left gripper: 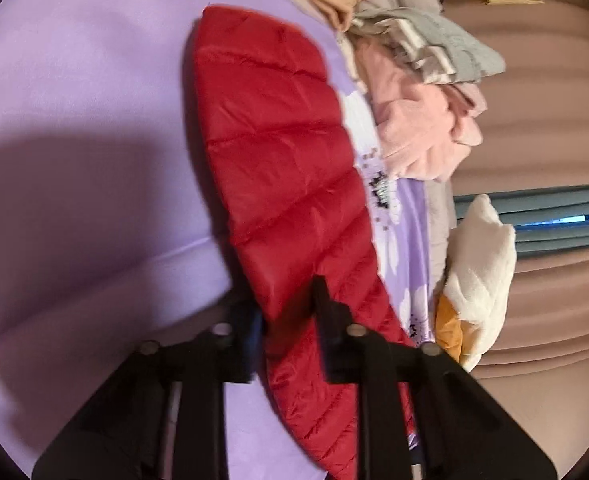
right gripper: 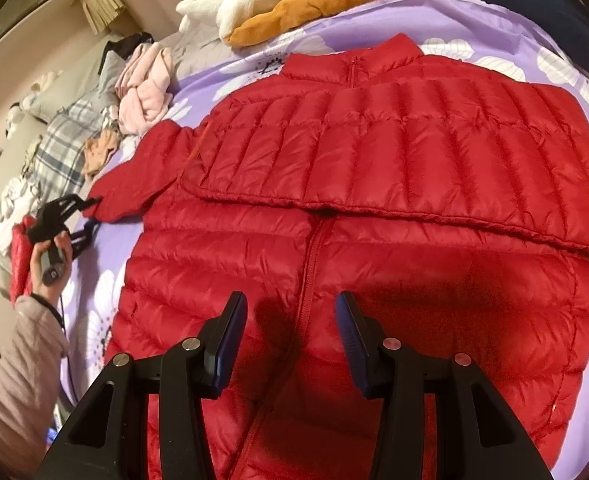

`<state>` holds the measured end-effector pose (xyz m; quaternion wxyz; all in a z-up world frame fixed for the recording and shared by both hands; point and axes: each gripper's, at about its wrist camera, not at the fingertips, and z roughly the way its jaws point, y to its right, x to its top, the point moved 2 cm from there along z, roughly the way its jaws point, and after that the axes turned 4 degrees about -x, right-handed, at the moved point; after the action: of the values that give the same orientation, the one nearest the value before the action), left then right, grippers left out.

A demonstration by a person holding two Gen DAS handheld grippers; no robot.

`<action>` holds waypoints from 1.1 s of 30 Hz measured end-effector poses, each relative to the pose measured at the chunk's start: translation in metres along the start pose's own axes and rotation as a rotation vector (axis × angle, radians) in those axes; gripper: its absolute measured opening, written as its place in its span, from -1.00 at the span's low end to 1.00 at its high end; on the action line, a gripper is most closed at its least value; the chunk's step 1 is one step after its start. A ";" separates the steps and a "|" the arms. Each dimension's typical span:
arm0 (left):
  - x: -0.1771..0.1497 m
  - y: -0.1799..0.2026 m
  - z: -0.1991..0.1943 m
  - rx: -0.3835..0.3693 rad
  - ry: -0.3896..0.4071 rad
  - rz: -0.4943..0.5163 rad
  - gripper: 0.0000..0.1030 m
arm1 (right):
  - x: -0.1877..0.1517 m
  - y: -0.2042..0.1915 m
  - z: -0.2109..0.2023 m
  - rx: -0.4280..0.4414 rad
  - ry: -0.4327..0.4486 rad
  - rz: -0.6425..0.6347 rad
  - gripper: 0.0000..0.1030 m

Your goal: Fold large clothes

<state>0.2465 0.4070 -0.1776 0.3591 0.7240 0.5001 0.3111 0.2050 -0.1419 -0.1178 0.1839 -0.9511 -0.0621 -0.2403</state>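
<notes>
A red quilted puffer jacket (right gripper: 334,240) lies front up on a purple flowered sheet (right gripper: 94,320), collar far, zipper shut. One sleeve (right gripper: 414,152) is folded across the chest. The other sleeve (right gripper: 134,176) sticks out to the left. My left gripper (left gripper: 290,312) is shut on that sleeve (left gripper: 286,152), which hangs lifted in its view; it also shows in the right wrist view (right gripper: 90,216) at the cuff. My right gripper (right gripper: 290,320) is open and empty, hovering over the jacket's lower front above the zipper.
A pile of clothes, pink (right gripper: 146,80), plaid (right gripper: 62,140) and others, lies left of the jacket. A white plush and orange garment (right gripper: 306,4) lie beyond the collar. A dark garment (right gripper: 534,4) is at far right. Another red item (right gripper: 20,256) lies by the left hand.
</notes>
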 end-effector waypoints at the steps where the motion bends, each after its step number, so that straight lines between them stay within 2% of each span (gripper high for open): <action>1: 0.000 -0.001 -0.001 0.007 0.005 0.002 -0.68 | 0.000 -0.001 0.000 -0.003 -0.001 -0.004 -0.10; 6: -0.004 0.019 -0.014 0.086 0.047 0.119 -0.74 | 0.000 -0.001 0.000 -0.007 -0.006 -0.005 -0.10; 7: -0.007 0.030 -0.020 0.098 0.066 0.175 -0.75 | 0.000 -0.001 0.000 -0.007 -0.006 -0.001 -0.10; 12: -0.020 0.069 -0.038 0.113 0.114 0.332 -0.79 | -0.002 -0.004 0.001 0.001 -0.009 0.009 -0.10; 17: -0.050 0.120 -0.058 0.162 0.188 0.555 -0.81 | -0.006 -0.011 -0.001 0.014 -0.013 -0.006 -0.10; 20: -0.071 0.145 -0.067 0.149 0.205 0.662 -0.81 | -0.008 -0.014 -0.003 0.018 -0.014 -0.005 -0.10; 24: -0.097 0.171 -0.072 0.105 0.192 0.740 -0.81 | -0.011 -0.015 -0.007 0.023 -0.010 0.000 -0.10; 33: -0.196 0.227 -0.065 0.074 0.133 1.049 -0.81 | -0.014 -0.009 -0.024 0.023 0.027 0.026 -0.10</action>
<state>0.2477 0.1799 0.0284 0.0970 0.8677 0.1030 0.4765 0.1803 -0.1430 -0.1026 0.1987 -0.9463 -0.0501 -0.2501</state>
